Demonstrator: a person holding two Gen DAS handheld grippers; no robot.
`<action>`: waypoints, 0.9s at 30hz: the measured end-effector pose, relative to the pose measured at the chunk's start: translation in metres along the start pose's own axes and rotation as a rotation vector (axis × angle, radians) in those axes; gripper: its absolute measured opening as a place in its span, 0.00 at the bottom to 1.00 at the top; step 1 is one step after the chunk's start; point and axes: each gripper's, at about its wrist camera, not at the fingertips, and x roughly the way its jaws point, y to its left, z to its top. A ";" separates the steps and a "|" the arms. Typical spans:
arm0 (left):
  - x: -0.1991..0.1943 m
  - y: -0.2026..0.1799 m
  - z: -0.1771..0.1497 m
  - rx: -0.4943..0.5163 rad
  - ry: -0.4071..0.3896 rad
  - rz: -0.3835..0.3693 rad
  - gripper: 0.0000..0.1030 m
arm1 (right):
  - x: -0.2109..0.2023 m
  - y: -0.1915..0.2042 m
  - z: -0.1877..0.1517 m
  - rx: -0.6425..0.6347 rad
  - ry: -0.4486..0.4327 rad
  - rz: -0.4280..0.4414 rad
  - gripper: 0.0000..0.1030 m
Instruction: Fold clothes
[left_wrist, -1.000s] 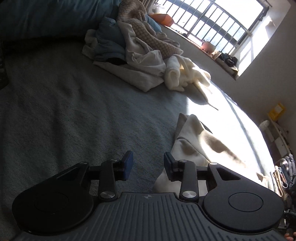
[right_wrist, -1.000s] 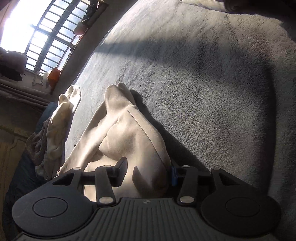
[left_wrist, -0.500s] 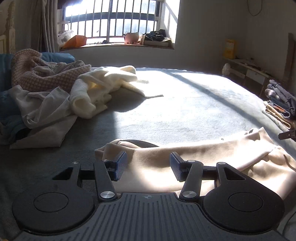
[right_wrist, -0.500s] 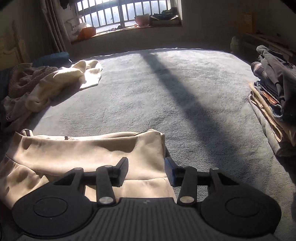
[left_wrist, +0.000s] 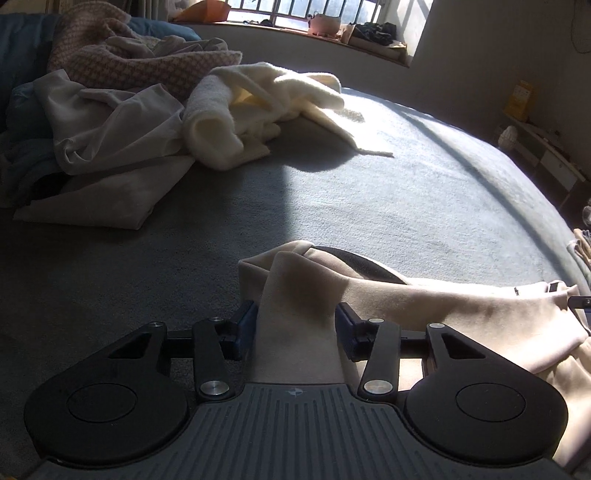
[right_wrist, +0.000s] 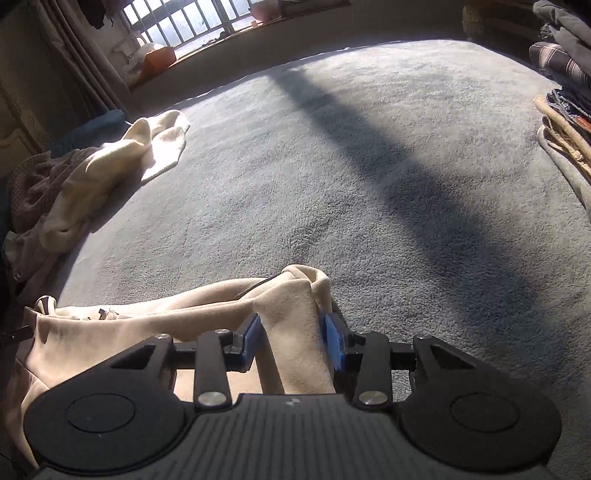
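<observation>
A beige garment (left_wrist: 461, 306) lies stretched across the near part of the grey bed cover (left_wrist: 406, 192). In the left wrist view its left end bunches up between my left gripper's (left_wrist: 297, 330) blue pads and touches both. My right gripper (right_wrist: 293, 338) holds the other end of the beige garment (right_wrist: 147, 317) the same way, a folded corner standing up just past its pads. The cloth between the two ends sags slightly. The garment's underside is hidden.
A heap of unfolded clothes (left_wrist: 110, 122) with a cream knit piece (left_wrist: 258, 99) sits at the far left of the bed. A stack of folded clothes (right_wrist: 565, 74) rests at the right edge. A window sill (left_wrist: 332, 29) runs behind, and low furniture (left_wrist: 546, 147) stands at the right.
Both grippers have dropped and moved forward over the garment's ends. Their fingers have narrowed onto the cloth, which now bunches up between the pads instead of lying flat.
</observation>
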 end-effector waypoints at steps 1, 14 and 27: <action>-0.001 -0.001 -0.001 0.003 -0.008 0.001 0.34 | -0.001 0.001 -0.001 -0.011 -0.006 -0.003 0.25; -0.017 -0.006 0.000 0.020 -0.121 0.000 0.05 | -0.021 0.026 -0.009 -0.185 -0.146 -0.069 0.12; -0.009 -0.001 -0.009 0.027 -0.106 -0.036 0.06 | -0.032 0.019 -0.022 -0.145 -0.160 -0.030 0.18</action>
